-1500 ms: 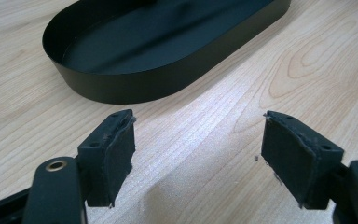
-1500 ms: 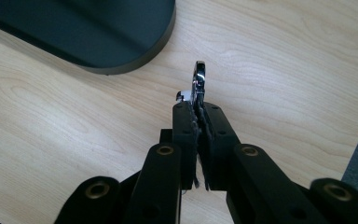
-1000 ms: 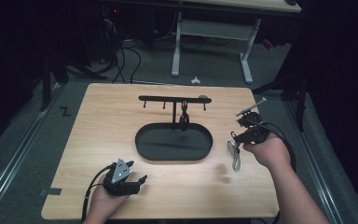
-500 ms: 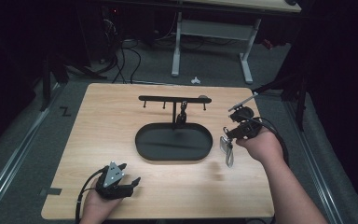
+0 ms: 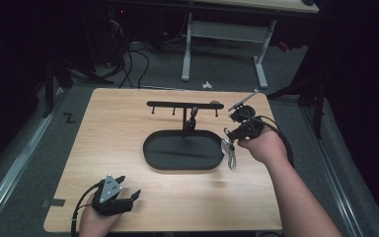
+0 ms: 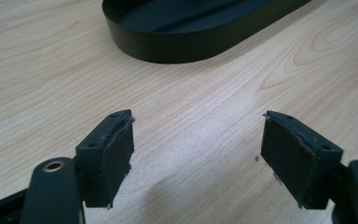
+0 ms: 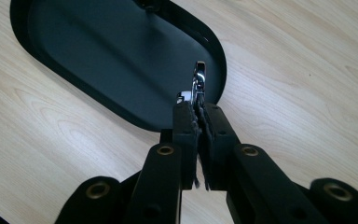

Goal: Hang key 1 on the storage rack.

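In the right gripper view my right gripper (image 7: 198,109) is shut on a shiny metal clip (image 7: 199,77), whose tip sticks out past the pads over the end of the black oval tray (image 7: 98,60). From above, the right gripper (image 5: 228,139) hovers at the tray's (image 5: 150,159) right end, and the silver clip (image 5: 230,154) dangles below it. A black hook rack (image 5: 185,104) stands on a post at the tray's far edge, with a small dark item (image 5: 193,116) hanging from it. My left gripper (image 5: 128,195) rests open near the table's front left edge. Its open fingers (image 6: 109,156) face the tray wall (image 6: 177,44).
The wooden table (image 5: 108,128) has bare surface left of the tray and in front of it. Beyond the far edge is a dark floor with cables (image 5: 133,64) and the white legs of another desk (image 5: 187,49). A grey strip (image 5: 15,163) runs along the left.
The right gripper has carried the clip leftward, from the table's right side to the tray's right end. The left hand has slid slightly left along the front edge.
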